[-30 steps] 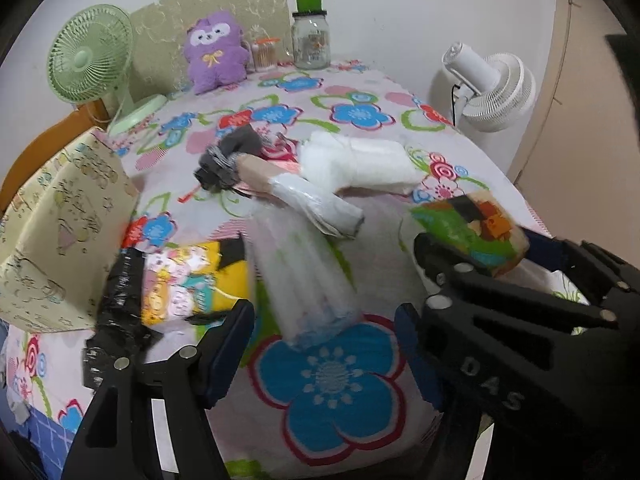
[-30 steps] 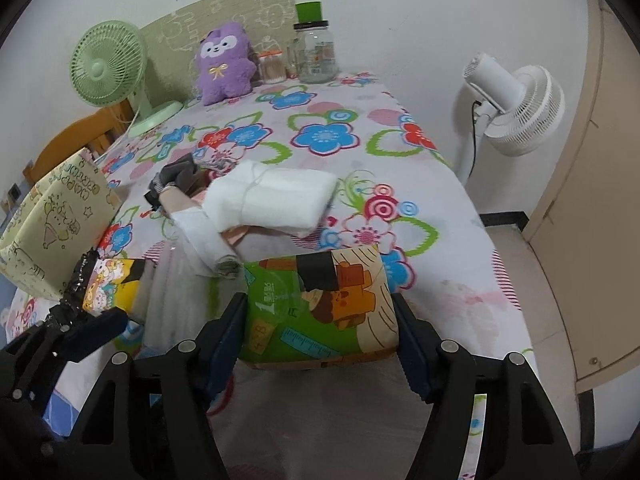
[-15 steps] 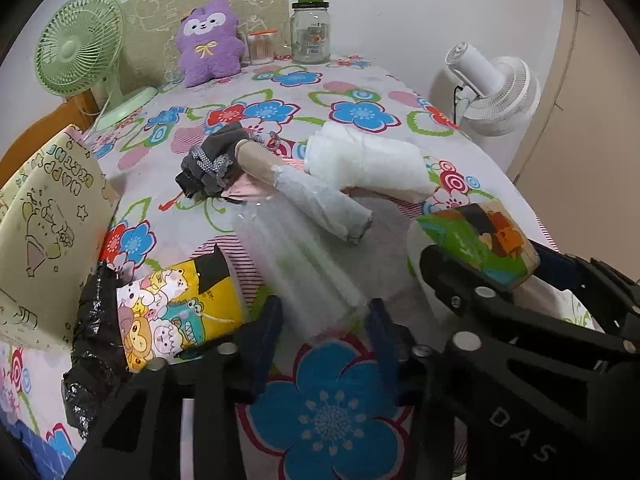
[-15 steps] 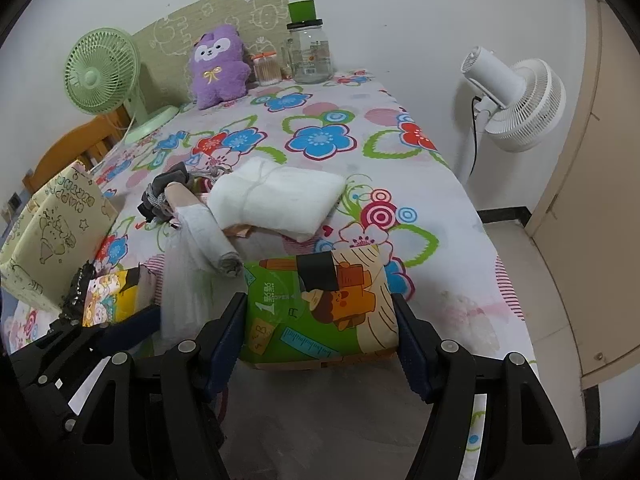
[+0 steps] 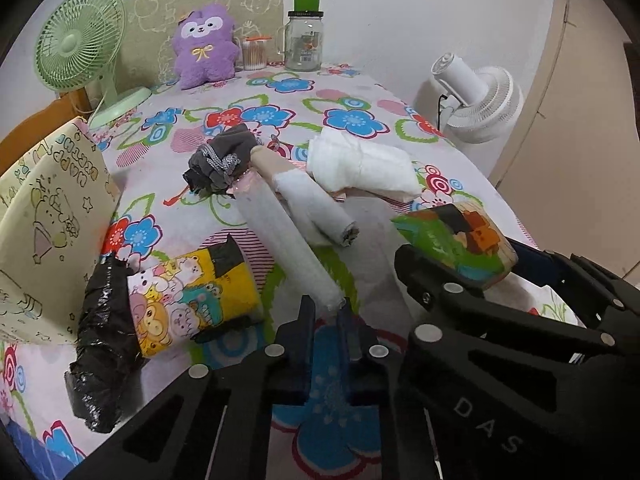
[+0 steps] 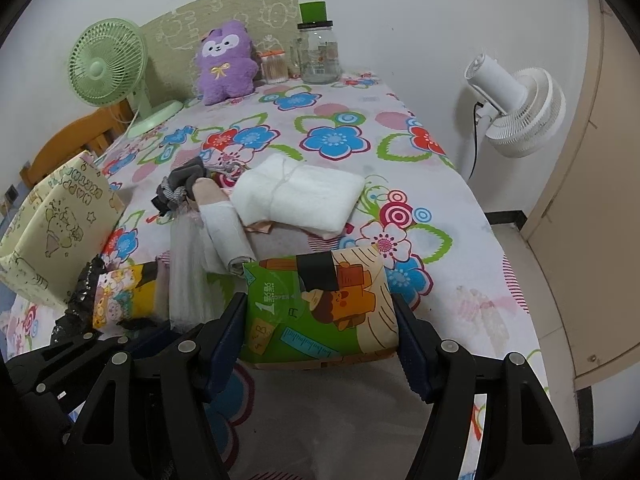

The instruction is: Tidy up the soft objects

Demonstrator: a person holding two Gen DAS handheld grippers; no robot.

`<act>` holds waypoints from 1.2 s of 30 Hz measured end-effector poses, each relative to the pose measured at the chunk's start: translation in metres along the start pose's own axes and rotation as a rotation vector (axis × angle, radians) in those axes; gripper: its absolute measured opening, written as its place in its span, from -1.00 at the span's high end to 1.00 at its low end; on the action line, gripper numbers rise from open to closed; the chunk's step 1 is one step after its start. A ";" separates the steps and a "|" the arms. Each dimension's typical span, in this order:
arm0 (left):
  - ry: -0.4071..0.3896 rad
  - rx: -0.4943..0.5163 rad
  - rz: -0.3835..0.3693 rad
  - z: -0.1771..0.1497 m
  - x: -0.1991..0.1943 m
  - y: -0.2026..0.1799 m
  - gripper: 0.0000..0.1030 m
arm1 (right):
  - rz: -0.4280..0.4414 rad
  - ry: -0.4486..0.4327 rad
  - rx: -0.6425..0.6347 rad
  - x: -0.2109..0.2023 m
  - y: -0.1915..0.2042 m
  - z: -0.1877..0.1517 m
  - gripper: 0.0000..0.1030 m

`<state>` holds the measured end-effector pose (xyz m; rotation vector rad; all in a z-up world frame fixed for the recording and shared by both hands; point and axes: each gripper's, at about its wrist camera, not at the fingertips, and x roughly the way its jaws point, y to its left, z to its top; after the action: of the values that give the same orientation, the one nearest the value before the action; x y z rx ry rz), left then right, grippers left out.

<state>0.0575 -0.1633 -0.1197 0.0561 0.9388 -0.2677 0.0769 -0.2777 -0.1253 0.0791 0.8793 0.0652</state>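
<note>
My left gripper [image 5: 326, 312] is shut on the near end of a clear plastic-wrapped roll [image 5: 288, 240], which slants away over the flowered table [image 5: 280, 120]. My right gripper [image 6: 320, 316] is shut on a green and orange tissue pack [image 6: 320, 304], also in the left wrist view [image 5: 452, 240]. Beside the roll lie a white rolled towel with a tan core [image 5: 316, 204], a folded white towel [image 6: 296, 200], a grey cloth bundle [image 5: 220, 160] and a yellow cartoon pack with black plastic [image 5: 184, 300].
A cream cartoon-print box [image 5: 48, 220] stands at the left edge. A green fan [image 6: 108, 68], a purple plush [image 6: 226, 64], a cotton-swab jar [image 6: 274, 66] and a glass jar [image 6: 318, 56] stand at the back. A white floor fan [image 6: 516, 112] stands right of the table.
My left gripper moved forward and closed its fingers on the near end of the clear-wrapped roll. My right gripper kept hold of the tissue pack and barely moved.
</note>
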 end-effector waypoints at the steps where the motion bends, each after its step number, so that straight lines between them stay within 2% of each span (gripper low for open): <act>1: -0.004 0.003 -0.002 0.000 -0.001 0.001 0.85 | -0.003 -0.002 -0.003 -0.002 0.002 -0.001 -0.39; 19: -0.090 0.048 0.004 -0.003 -0.045 0.006 0.86 | -0.018 -0.067 -0.007 -0.042 0.024 -0.003 -0.39; 36: -0.153 0.093 0.005 0.015 -0.085 0.013 0.86 | -0.043 -0.131 -0.006 -0.080 0.042 0.015 -0.39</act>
<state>0.0249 -0.1358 -0.0434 0.1218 0.7740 -0.3064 0.0363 -0.2437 -0.0501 0.0577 0.7499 0.0221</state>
